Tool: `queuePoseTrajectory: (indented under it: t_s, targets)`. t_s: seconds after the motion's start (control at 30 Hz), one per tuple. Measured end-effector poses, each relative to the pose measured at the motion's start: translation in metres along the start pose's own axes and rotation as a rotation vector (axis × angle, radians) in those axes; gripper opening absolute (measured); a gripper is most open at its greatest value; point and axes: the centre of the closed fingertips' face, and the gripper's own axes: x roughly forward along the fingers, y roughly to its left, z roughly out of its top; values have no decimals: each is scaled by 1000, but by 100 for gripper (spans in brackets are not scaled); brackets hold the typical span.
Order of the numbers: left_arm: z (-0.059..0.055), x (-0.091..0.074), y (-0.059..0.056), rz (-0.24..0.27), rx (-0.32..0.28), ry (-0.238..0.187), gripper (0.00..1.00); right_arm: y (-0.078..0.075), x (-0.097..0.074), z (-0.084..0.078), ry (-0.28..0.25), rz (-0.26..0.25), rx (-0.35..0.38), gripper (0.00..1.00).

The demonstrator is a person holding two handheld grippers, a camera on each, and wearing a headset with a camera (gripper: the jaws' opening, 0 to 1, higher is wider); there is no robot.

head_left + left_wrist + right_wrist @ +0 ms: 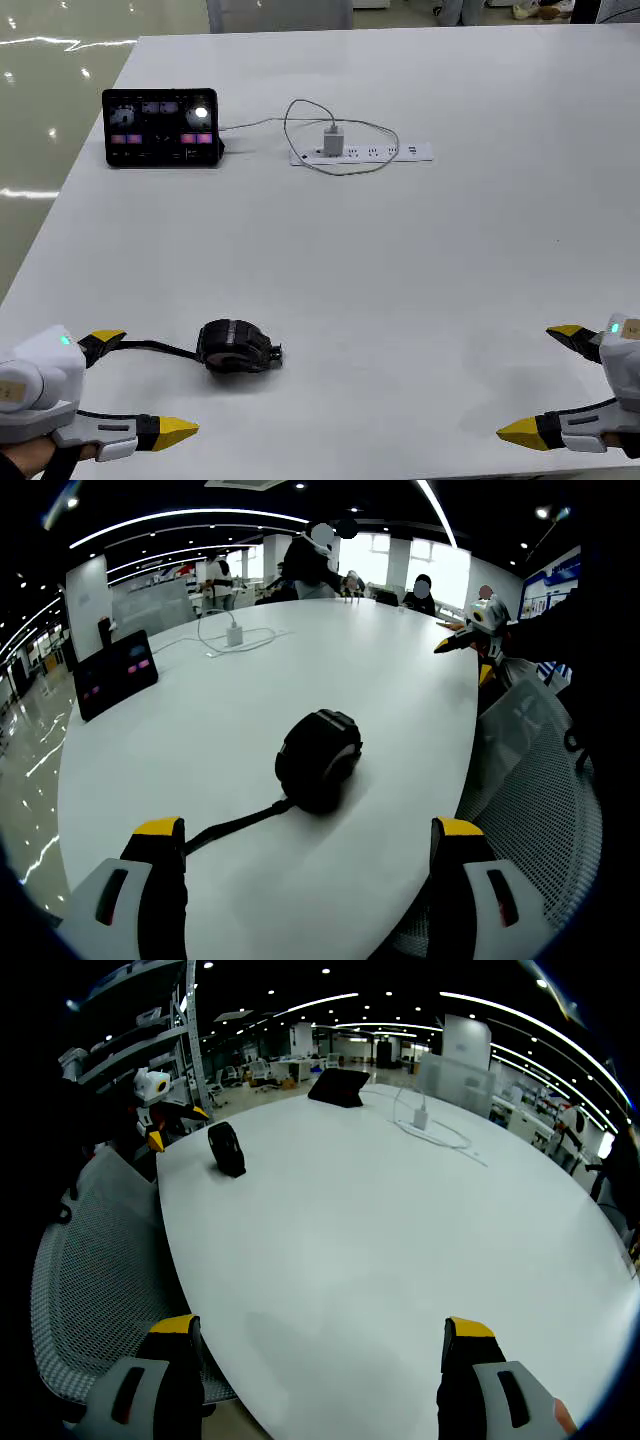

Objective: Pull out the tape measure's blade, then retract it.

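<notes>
One rounded black tape measure lies on the smooth white table, just ahead of the left gripper; it and the right gripper, both yellow-tipped, gape wide, holding nothing

Your left gripper is cut off by the head view's bottom-left corner and your right gripper by its right edge. The far end of the strap on the tape measure runs in behind the left gripper's upper jaw, hidden there. Blade tip at the case is too small to tell, and the tablet screen is unreadable.
</notes>
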Motion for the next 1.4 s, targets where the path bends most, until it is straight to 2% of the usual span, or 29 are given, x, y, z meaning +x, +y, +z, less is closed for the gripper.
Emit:
queuePoseTrajectory:
  t_s: [0.5,0.87,1.13,1.4]
  targets:
    - [1,-1,2,2,3,-2,99,0,-1,-3,10,3,-2,100]
    - [3,1,2,-18,17,5,99,-3,-1,-1,1,8,13,100]
    - [6,4,1,-54,36,28,99,-5,2,3,-11,20,20,100]
    - [4,10,-1,-98,102,78,99,-2,10,8,-2,49,-7,100]
